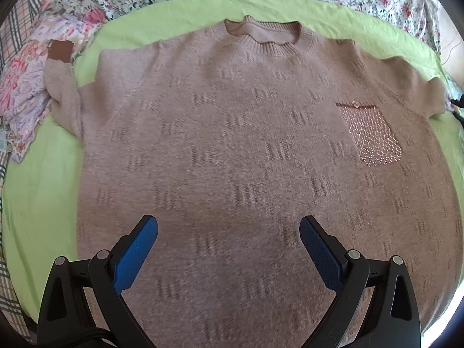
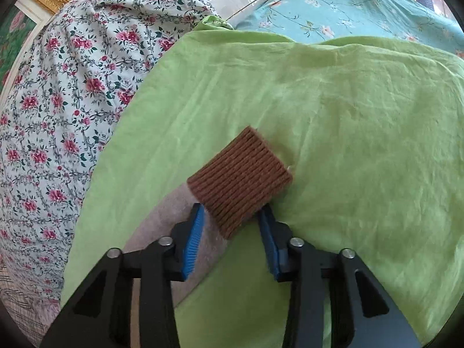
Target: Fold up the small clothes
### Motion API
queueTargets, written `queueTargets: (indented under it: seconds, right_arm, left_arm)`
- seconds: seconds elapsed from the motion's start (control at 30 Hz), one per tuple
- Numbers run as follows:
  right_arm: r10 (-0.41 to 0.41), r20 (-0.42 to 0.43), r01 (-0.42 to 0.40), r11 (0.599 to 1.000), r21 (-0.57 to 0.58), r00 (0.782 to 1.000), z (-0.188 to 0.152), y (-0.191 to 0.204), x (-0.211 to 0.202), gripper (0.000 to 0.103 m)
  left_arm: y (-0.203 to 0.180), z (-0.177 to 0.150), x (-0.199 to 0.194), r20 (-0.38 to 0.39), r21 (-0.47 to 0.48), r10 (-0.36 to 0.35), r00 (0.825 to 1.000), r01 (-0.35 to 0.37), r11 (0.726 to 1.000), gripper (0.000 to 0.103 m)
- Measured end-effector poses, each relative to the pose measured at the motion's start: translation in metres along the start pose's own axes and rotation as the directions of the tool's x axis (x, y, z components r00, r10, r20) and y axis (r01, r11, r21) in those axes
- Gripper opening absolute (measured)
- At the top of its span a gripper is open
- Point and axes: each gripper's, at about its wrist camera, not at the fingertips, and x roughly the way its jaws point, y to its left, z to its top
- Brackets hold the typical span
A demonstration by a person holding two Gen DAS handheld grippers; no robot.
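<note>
A beige-brown knit sweater lies flat, front up, on a green sheet, neck at the far side, with a studded chest pocket. Its left sleeve bends up to a dark brown cuff. My left gripper is open and empty, hovering over the sweater's lower body. In the right wrist view my right gripper is partly open around the other sleeve, its fingers on either side of the base of the brown ribbed cuff. I cannot tell whether the pads press the fabric.
A floral white cover lies to the left of the green sheet and a turquoise floral cloth beyond it. A crumpled pink-purple floral garment and plaid fabric lie left of the sweater.
</note>
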Motion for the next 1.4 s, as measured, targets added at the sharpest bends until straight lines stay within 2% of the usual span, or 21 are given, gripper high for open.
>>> queueTargets:
  seconds: [0.03, 0.07, 0.13, 0.23, 0.33, 0.4, 0.47, 0.53, 0.6, 0.7, 0.73, 0.9, 1.0, 1.07, 1.17, 1.23, 1.33, 1.4]
  right_arm:
    - [0.016, -0.004, -0.016, 1.000, -0.010, 1.000, 0.000, 0.004, 0.000, 0.011]
    - [0.021, 0.000, -0.021, 0.999, -0.029, 1.000, 0.000, 0.010, -0.001, 0.008]
    - [0.029, 0.028, -0.026, 0.993, -0.113, 0.999, -0.004, 0.032, -0.012, 0.008]
    - [0.106, 0.014, -0.101, 0.973, -0.205, 0.994, -0.018, 0.067, -0.032, 0.008]
    - [0.188, -0.039, -0.190, 0.923, -0.333, 0.981, -0.048, 0.117, -0.053, 0.008]
    - [0.259, -0.110, -0.281, 0.871, -0.403, 0.960, -0.078, 0.158, -0.065, 0.008]
    - [0.315, -0.199, -0.372, 0.822, -0.431, 0.928, -0.108, 0.192, -0.069, 0.007]
    - [0.364, -0.310, -0.473, 0.762, -0.443, 0.878, -0.146, 0.230, -0.068, 0.007]
    - [0.396, -0.424, -0.565, 0.706, -0.426, 0.815, -0.190, 0.265, -0.064, 0.008]
    - [0.384, -0.552, -0.644, 0.639, -0.419, 0.740, -0.259, 0.311, -0.051, 0.008]
    - [0.380, -0.592, -0.670, 0.622, -0.405, 0.711, -0.282, 0.324, -0.045, 0.008]
    - [0.314, -0.736, -0.739, 0.568, -0.361, 0.601, -0.383, 0.376, -0.016, 0.008]
    - [0.276, -0.779, -0.754, 0.556, -0.349, 0.563, -0.421, 0.390, -0.003, 0.008]
    - [0.247, -0.797, -0.755, 0.556, -0.349, 0.551, -0.438, 0.394, 0.007, 0.009]
    - [0.209, -0.804, -0.729, 0.586, -0.353, 0.557, -0.446, 0.392, 0.019, 0.014]
    - [0.233, -0.799, -0.726, 0.604, -0.327, 0.554, -0.439, 0.383, 0.019, 0.017]
    - [0.274, -0.769, -0.709, 0.636, -0.305, 0.577, -0.414, 0.366, 0.016, 0.031]
    - [0.303, -0.740, -0.696, 0.654, -0.296, 0.600, -0.396, 0.350, 0.010, 0.035]
  left_arm:
    - [-0.001, 0.001, 0.002, -0.005, 0.001, -0.002, 1.000, 0.002, 1.000, 0.099]
    - [-0.001, 0.001, 0.003, -0.011, 0.001, -0.005, 1.000, 0.005, 1.000, 0.099]
    - [-0.001, 0.002, 0.003, -0.014, 0.001, -0.014, 1.000, 0.014, 1.000, 0.099]
    - [-0.002, 0.001, -0.001, 0.005, -0.004, -0.028, 1.000, 0.028, 1.000, 0.099]
    - [0.000, -0.002, -0.004, 0.014, -0.011, -0.042, 0.999, 0.042, 0.999, 0.099]
    - [0.003, -0.004, -0.006, 0.019, -0.016, -0.047, 0.999, 0.047, 0.999, 0.099]
    - [0.008, -0.007, -0.008, 0.025, -0.024, -0.051, 0.998, 0.051, 0.998, 0.099]
    - [0.015, -0.010, -0.010, 0.032, -0.038, -0.053, 0.998, 0.054, 0.998, 0.099]
    - [0.023, -0.012, -0.011, 0.036, -0.055, -0.056, 0.998, 0.058, 0.997, 0.099]
    - [0.037, -0.015, -0.013, 0.042, -0.084, -0.071, 0.997, 0.075, 0.994, 0.099]
    - [0.042, -0.016, -0.014, 0.046, -0.093, -0.075, 0.996, 0.079, 0.993, 0.099]
    - [0.066, -0.019, -0.016, 0.070, -0.133, -0.111, 0.991, 0.119, 0.984, 0.099]
    - [0.080, -0.018, -0.011, 0.074, -0.157, -0.145, 0.987, 0.155, 0.975, 0.099]
    - [0.086, -0.014, -0.006, 0.076, -0.177, -0.176, 0.981, 0.187, 0.966, 0.099]
    - [0.094, -0.005, 0.004, 0.082, -0.203, -0.227, 0.971, 0.239, 0.950, 0.099]
    - [0.097, 0.005, 0.012, 0.081, -0.211, -0.256, 0.963, 0.268, 0.940, 0.099]
    - [0.094, 0.027, 0.022, 0.088, -0.219, -0.312, 0.946, 0.324, 0.921, 0.099]
    - [0.089, 0.045, 0.031, 0.094, -0.221, -0.352, 0.931, 0.364, 0.905, 0.099]
